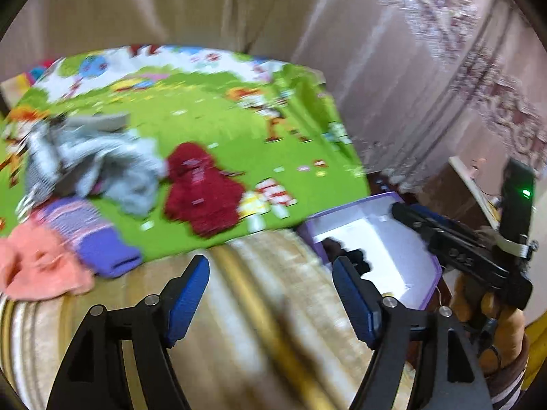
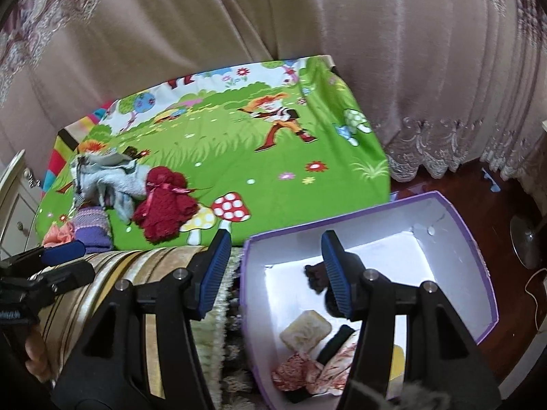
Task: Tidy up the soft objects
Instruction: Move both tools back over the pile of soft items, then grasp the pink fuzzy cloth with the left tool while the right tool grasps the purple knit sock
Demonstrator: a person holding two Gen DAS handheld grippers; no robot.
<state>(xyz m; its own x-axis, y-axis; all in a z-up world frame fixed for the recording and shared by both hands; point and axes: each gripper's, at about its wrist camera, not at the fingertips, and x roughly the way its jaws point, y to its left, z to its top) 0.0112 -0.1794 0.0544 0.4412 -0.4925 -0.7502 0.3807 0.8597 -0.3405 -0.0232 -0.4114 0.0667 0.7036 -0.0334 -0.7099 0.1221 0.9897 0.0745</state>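
Several soft items lie on a green cartoon sheet (image 1: 212, 116): a dark red fuzzy piece (image 1: 201, 188) (image 2: 164, 205), a grey-blue pile (image 1: 99, 160) (image 2: 109, 181), a purple striped sock (image 1: 92, 235) (image 2: 92, 225) and a salmon piece (image 1: 37, 266). A purple box (image 2: 376, 212) (image 1: 372, 201) with a white inside holds a dark item (image 2: 312, 275), a beige square (image 2: 306, 331) and red-white cloth (image 2: 318, 369). My left gripper (image 1: 271, 294) stands open and empty over the striped cover, short of the items. My right gripper (image 2: 275, 270) is open and empty above the box's left wall.
A striped beige-gold cover (image 1: 259, 324) runs along the bed's near edge. Pale curtains (image 2: 307, 17) hang behind. Dark wooden floor (image 2: 485, 184) lies right of the box, with a round stand base (image 2: 526, 239). A white drawer unit (image 2: 13, 205) stands far left.
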